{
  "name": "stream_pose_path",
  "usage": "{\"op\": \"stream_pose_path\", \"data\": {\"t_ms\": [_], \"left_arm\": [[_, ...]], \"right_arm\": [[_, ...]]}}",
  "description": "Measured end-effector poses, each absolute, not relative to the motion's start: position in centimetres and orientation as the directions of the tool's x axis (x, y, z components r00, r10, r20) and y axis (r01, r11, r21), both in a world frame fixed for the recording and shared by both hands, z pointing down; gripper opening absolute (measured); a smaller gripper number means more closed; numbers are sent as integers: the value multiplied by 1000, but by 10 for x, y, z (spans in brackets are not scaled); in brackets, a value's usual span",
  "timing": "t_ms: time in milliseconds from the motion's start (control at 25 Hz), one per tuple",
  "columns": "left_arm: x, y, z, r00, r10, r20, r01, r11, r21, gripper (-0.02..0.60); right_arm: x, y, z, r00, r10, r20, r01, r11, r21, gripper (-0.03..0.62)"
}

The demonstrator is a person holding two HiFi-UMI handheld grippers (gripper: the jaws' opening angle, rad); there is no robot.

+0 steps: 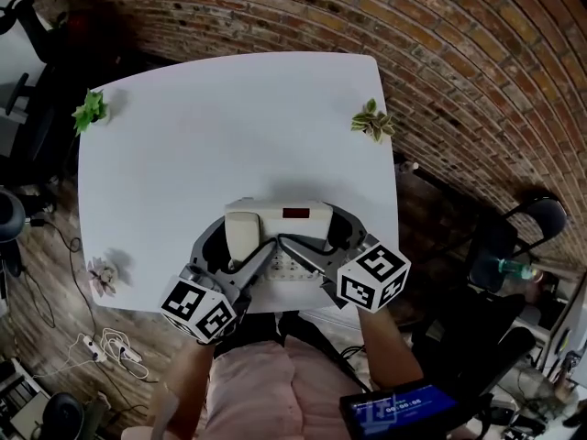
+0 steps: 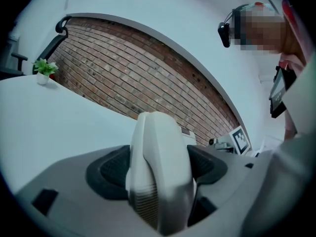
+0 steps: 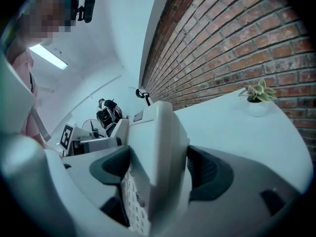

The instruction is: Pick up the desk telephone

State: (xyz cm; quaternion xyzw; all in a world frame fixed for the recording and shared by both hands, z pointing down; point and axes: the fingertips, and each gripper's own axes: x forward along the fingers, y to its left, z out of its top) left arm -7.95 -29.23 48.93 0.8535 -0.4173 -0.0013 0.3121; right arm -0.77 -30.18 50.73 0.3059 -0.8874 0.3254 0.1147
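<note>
A green plant (image 1: 90, 110) stands far to the left of the phone (image 1: 289, 214), at the far corner of the white table (image 1: 183, 154). A paler plant (image 1: 102, 275) sits left of the phone by the table's near edge.

The phone lies close to the near edge, in front of the person, with a gripper at each end. I cannot tell whether it rests on the top or is just clear of it.

The left tongs (image 1: 244, 242) reach in at the phone's left end. Their jaws stand wide on either side of the handset (image 2: 160, 162), and both dark pads lie against its flanks, pinching it.

The right tongs (image 1: 316, 234) come in at the phone's right end. One jaw crosses the keypad (image 1: 292, 266) and the other sits outside the casing, with the pads pressed on the body between them.

Right of the phone and further back, a third plant (image 1: 372, 120) stands near the far right corner. A dark chair (image 1: 537, 218) is off the table beyond it.
</note>
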Motion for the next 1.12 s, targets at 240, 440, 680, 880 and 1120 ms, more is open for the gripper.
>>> {"op": "stream_pose_path", "data": {"t_ms": [240, 440, 680, 880, 1120], "left_arm": [[-76, -284, 475, 624, -737, 261, -739, -447, 503, 359], [-72, -275, 449, 610, -757, 232, -747, -452, 488, 357], [-66, -264, 414, 598, -778, 192, -755, -466, 460, 356], [-66, -258, 382, 578, -802, 152, -760, -460, 459, 354], [-65, -260, 342, 560, -820, 116, -774, -468, 427, 354]], "right_arm": [[-4, -292, 492, -775, -480, 411, -631, 617, -470, 370], [2, -281, 469, -776, -501, 383, -630, 623, -463, 368], [7, -273, 433, -779, -515, 356, -626, 652, -427, 367], [8, -268, 399, -785, -525, 329, -620, 677, -397, 367], [9, -272, 360, -795, -533, 288, -606, 705, -368, 367]]}}
